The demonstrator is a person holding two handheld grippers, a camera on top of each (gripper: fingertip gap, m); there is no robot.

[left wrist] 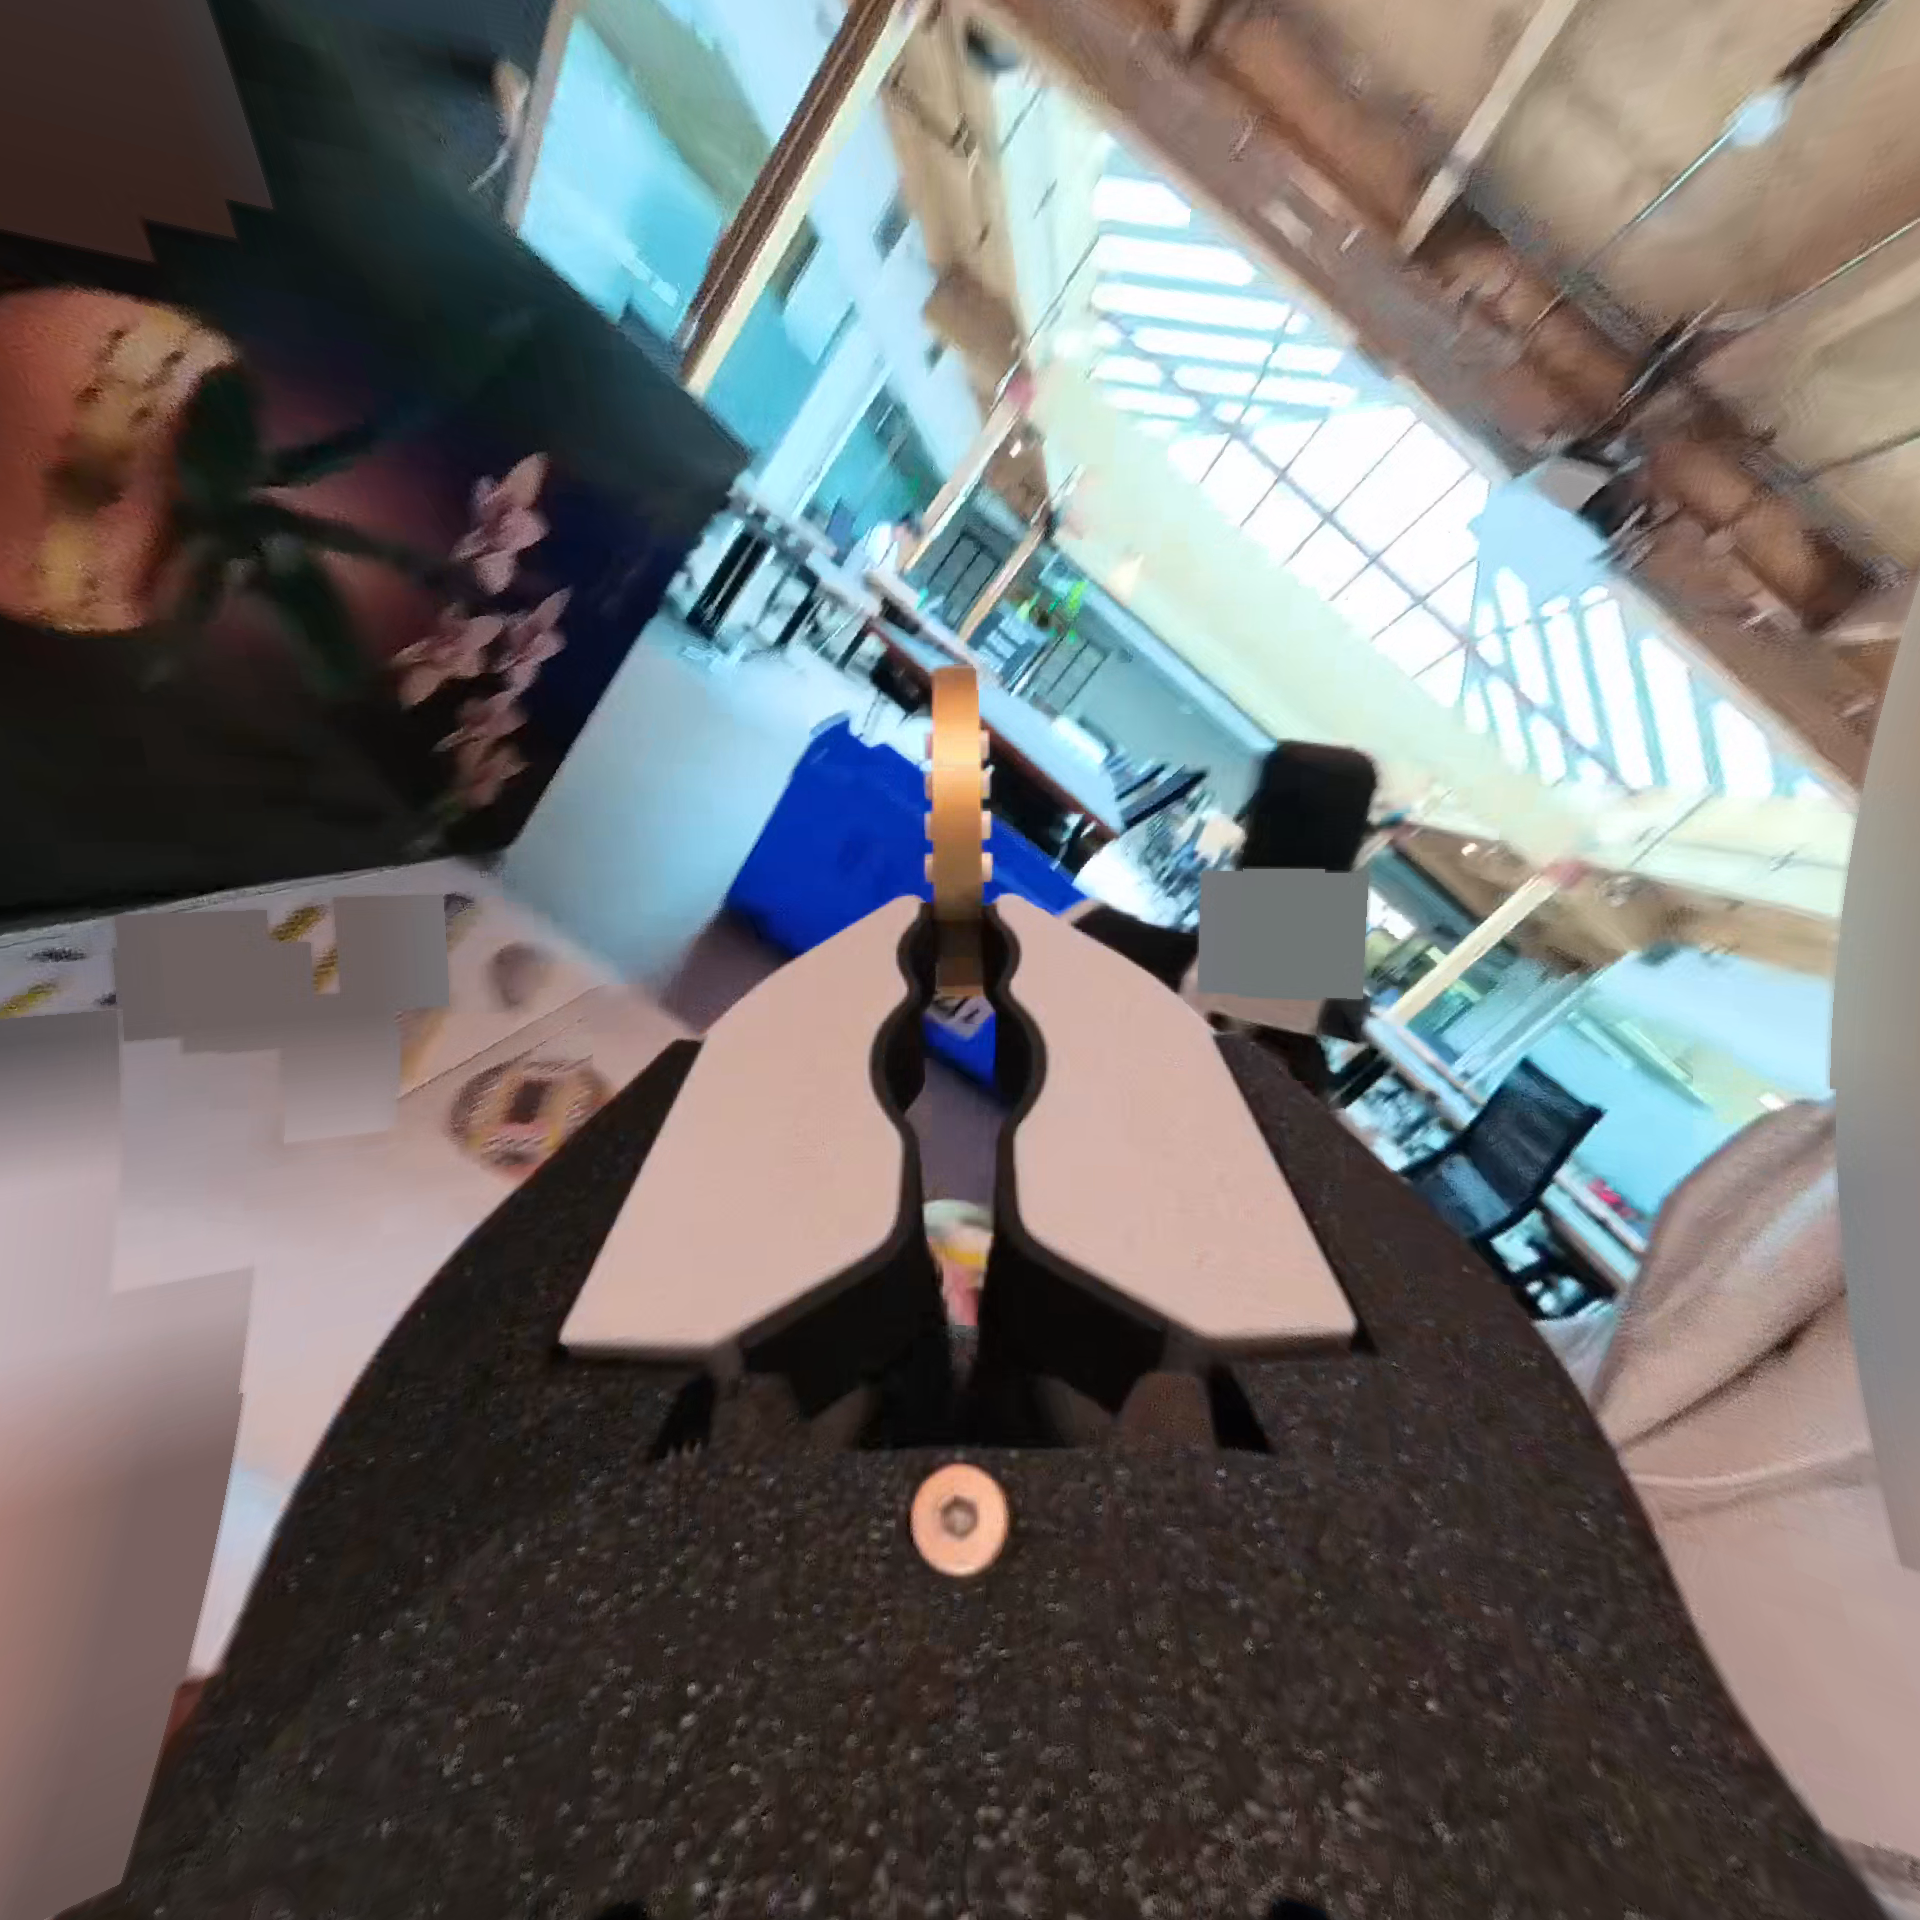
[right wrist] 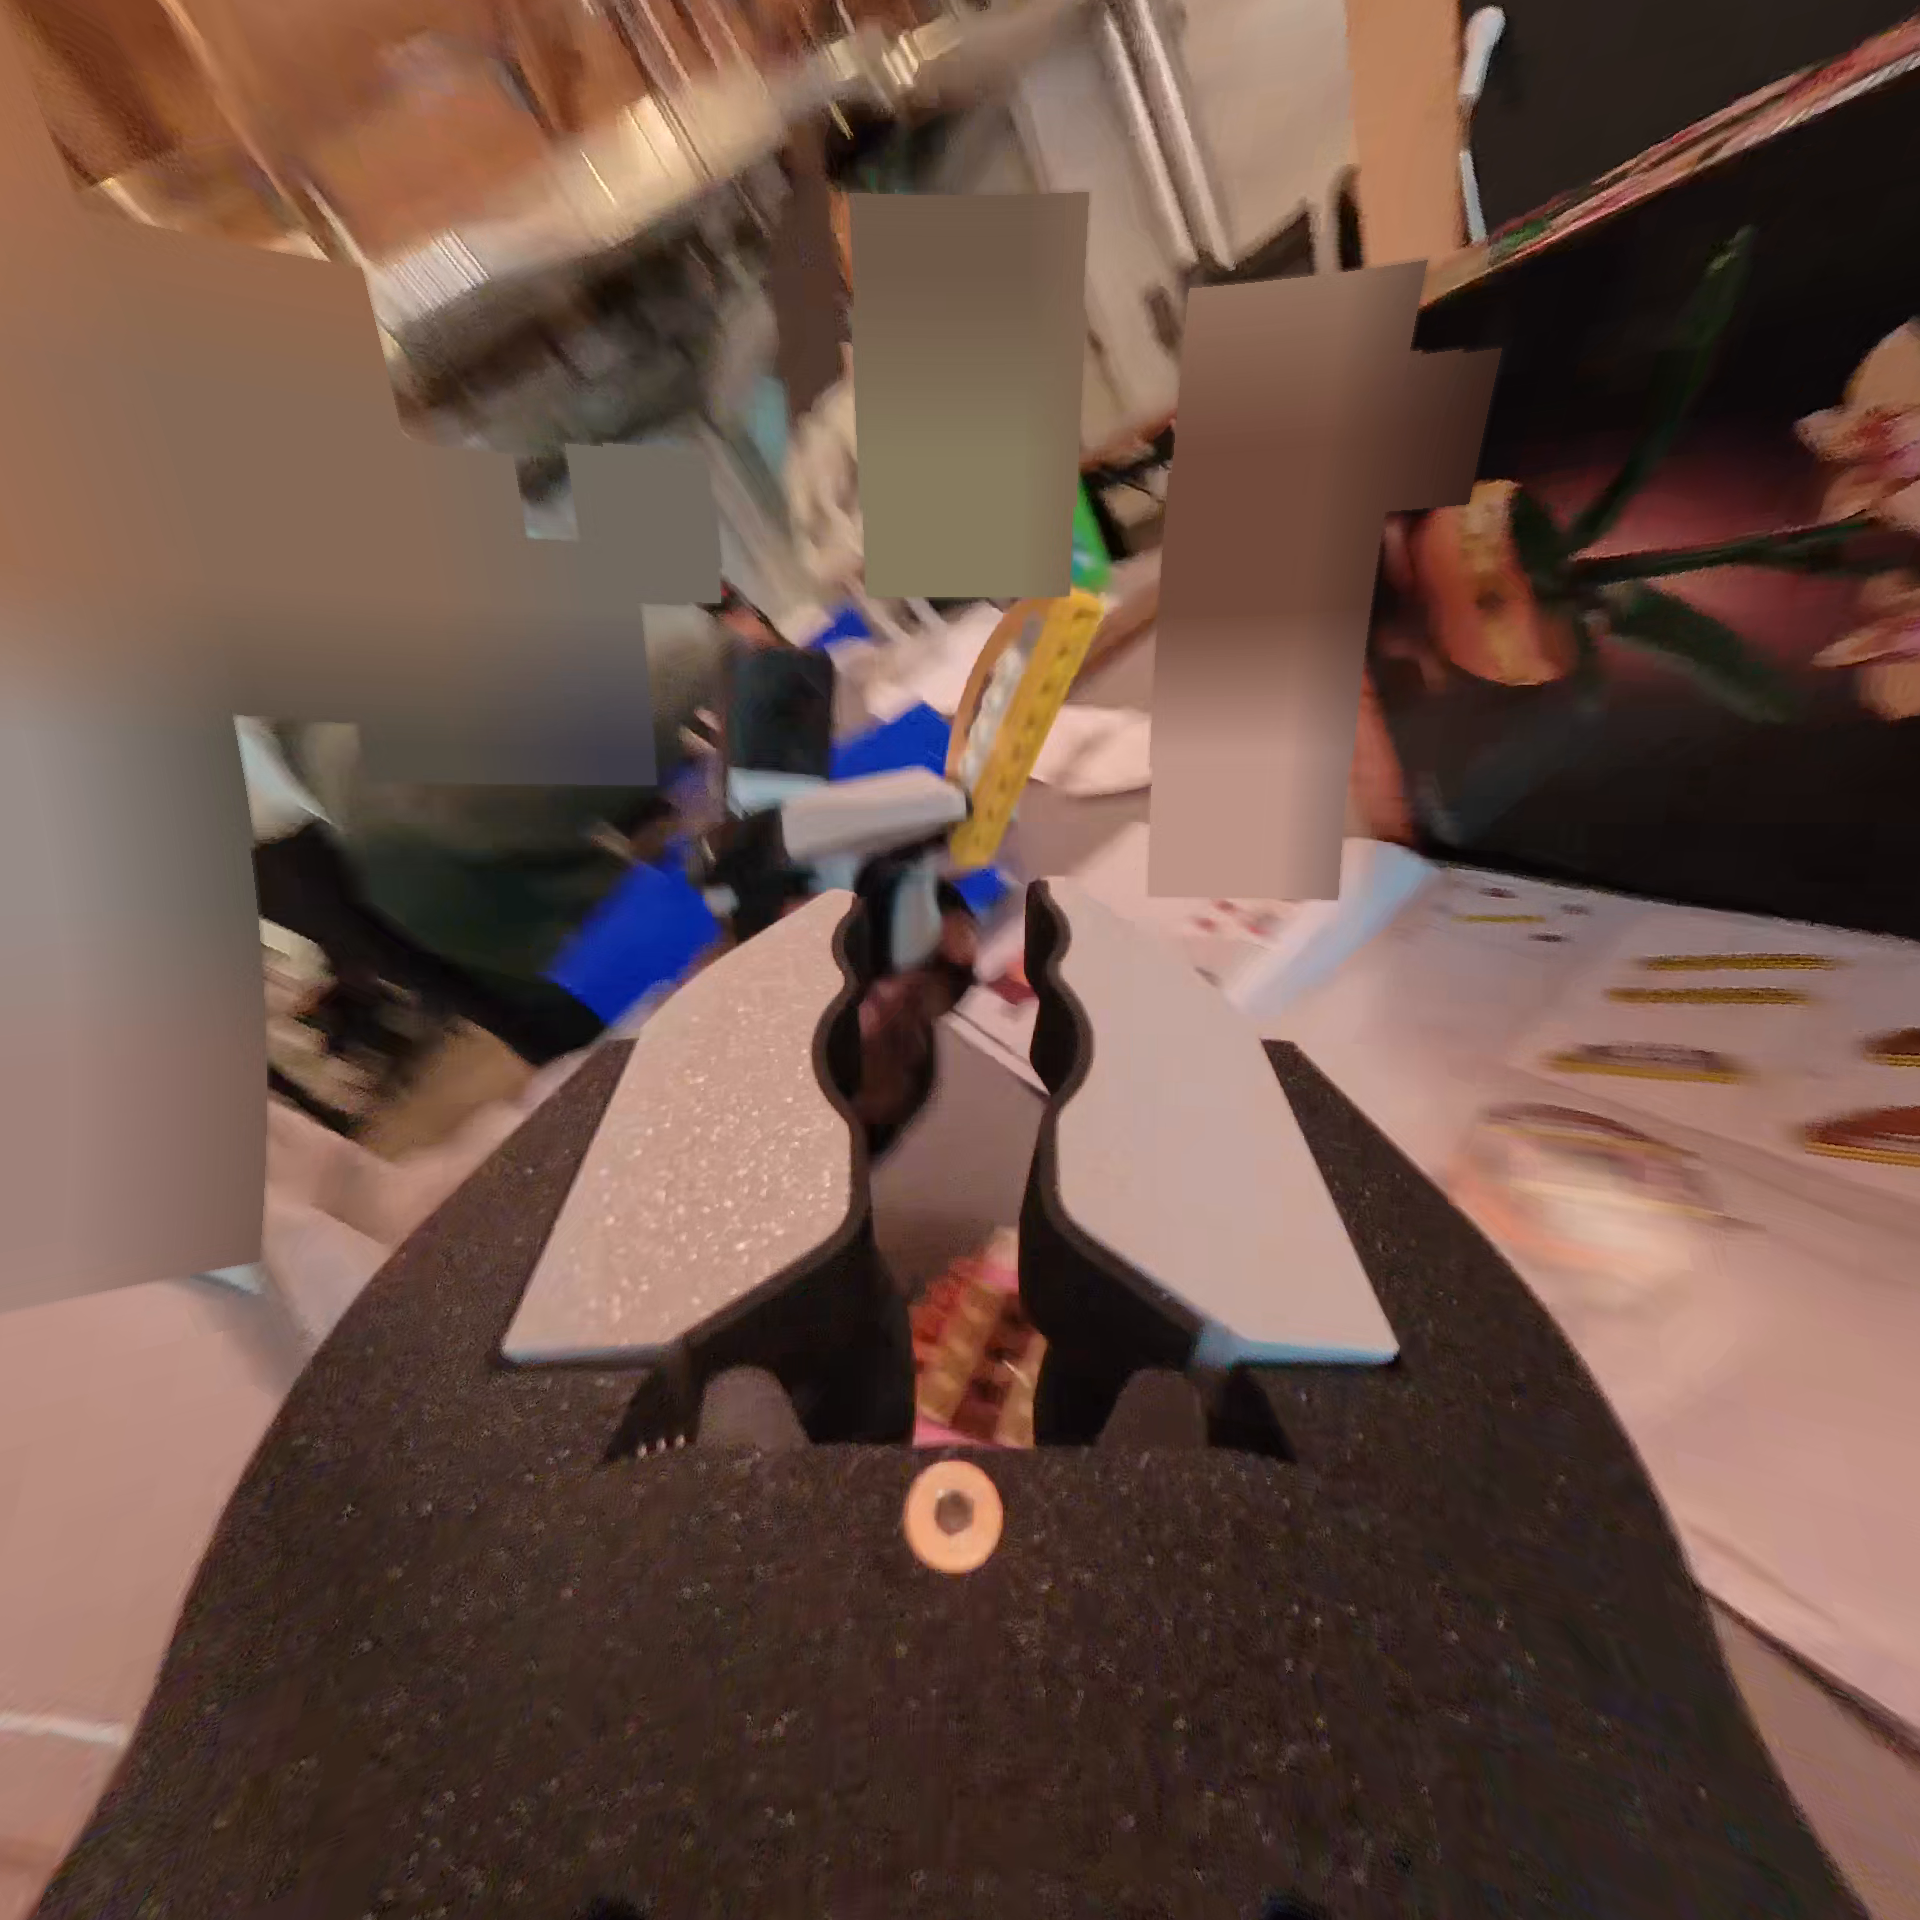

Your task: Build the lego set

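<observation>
Around us a blurred office tilts above the table (right wrist: pixel 1714 1299). Our left tongs (left wrist: pixel 958 935) pinch a tan lego piece (left wrist: pixel 956 800) edge-on at their tips. Our right tongs (right wrist: pixel 940 914) stand apart, empty; beyond them that studded yellow-and-tan piece shows in the other tongs.

Pale tabletop (right wrist: pixel 1714 1455) with printed instruction sheets (right wrist: pixel 1662 1039) (blurred) and a dark flower-picture box (right wrist: pixel 1662 675) behind.

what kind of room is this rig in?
Likely an open-plan office or lab: black office chairs by long desks, glass partitions, and a timber-beamed ceiling with a skylight. Motion blur limits detail.
</observation>
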